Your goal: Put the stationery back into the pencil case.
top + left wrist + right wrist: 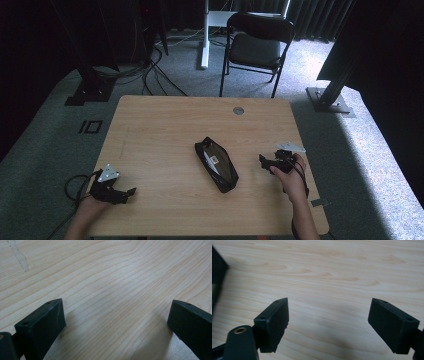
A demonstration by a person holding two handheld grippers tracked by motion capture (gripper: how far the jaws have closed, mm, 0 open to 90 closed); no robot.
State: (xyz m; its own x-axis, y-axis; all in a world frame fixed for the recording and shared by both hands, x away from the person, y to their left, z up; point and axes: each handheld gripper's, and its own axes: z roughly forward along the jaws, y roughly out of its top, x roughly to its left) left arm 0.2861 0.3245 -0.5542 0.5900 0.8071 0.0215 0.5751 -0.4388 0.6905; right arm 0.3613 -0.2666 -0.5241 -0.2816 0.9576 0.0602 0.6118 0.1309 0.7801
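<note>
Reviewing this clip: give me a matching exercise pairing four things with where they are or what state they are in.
Things:
1. pouch
2. left hand-held gripper
3. right hand-held gripper
4. chair

Places or states:
A. on the floor beyond the far edge of the table
B. near the table's right edge, jaws open and empty
C. lying mid-table, black, unzipped
D. at the table's near left corner, jaws open over bare wood

Pairs: 1-C, 2-D, 3-B, 4-A
</note>
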